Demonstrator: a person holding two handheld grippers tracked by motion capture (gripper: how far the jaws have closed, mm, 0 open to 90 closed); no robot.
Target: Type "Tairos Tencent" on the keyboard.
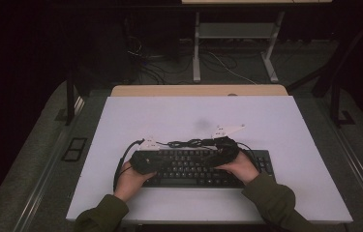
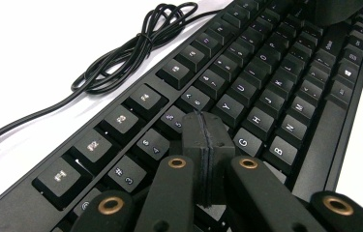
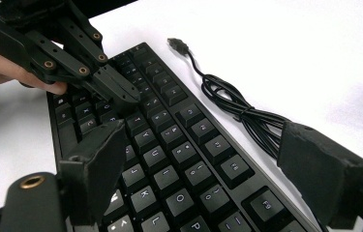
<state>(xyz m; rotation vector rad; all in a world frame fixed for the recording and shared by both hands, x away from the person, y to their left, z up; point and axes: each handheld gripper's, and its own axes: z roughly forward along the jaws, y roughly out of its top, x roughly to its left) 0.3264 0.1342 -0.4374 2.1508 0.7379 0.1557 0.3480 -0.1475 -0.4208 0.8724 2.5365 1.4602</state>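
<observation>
The black keyboard [image 2: 247, 92] lies on the white table [image 1: 184, 116], and its key legends read plainly: in the left gripper view Y, U, H, J, N, B and G, with number keys 3, 4, 5 and 6 and a Shift key farther off; in the right gripper view T, U, J, K, L, O and P. No brand name can be made out. The left gripper [image 2: 207, 126] has its jaws pressed flat together with nothing between them, the joined tips resting just over the keys around the 5 and the G. The right gripper [image 3: 203, 154] has its jaws spread wide and empty, one over the letter keys near J, the other out past the function row above the table, so the upper rows lie between them without contact. The keyboard's coiled black cable [image 3: 239, 113] lies on the table just beyond the far edge of the keyboard, its USB plug [image 3: 178, 45] loose, near the right gripper's outer jaw.
</observation>
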